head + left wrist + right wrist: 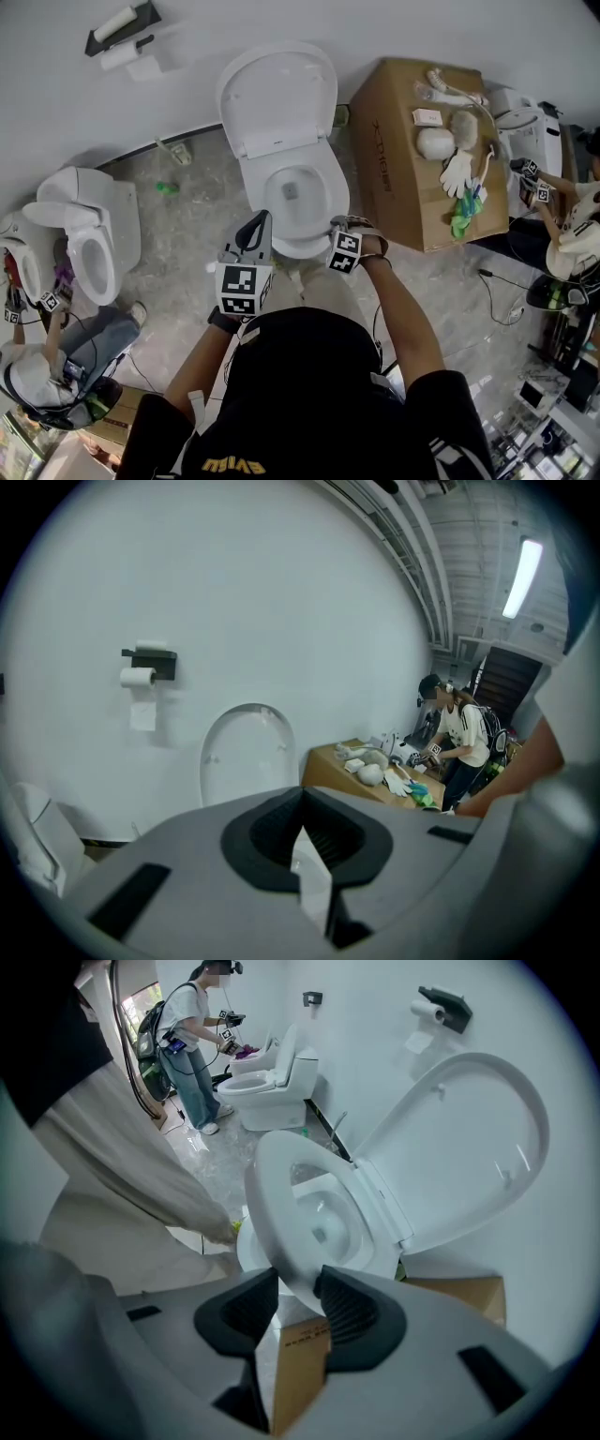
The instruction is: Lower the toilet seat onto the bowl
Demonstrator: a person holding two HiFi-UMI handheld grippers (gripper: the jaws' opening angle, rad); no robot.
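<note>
My right gripper [298,1288] pinches the front edge of the seat [272,1213] between its pads. It points straight down over the front right of the toilet, seen from the head view at [339,228]. The seat is tilted: hinged at the back, with its front lifted off the bowl [328,1213] and a gap showing under the rim on the side nearest my legs. The lid [469,1138] stands open behind it, leaning back at the wall.

My left gripper [259,225] hangs just off the front left of the bowl, apart from the seat. In its own view the pads [302,803] are pressed together at the tips with nothing between them, aimed towards the lid [248,752].

Room is tight on the right. A cardboard box [394,159] sits just beside the toilet, its near corner close to my right wrist, and the right gripper view shows its edge [469,1293] directly past the jaws. The left side is freer, with bare floor [183,234] running between this toilet and a second toilet [89,234] well apart. My legs fill the space in front of the bowl. Other people stand at the far left and far right edges, clear of both grippers.
</note>
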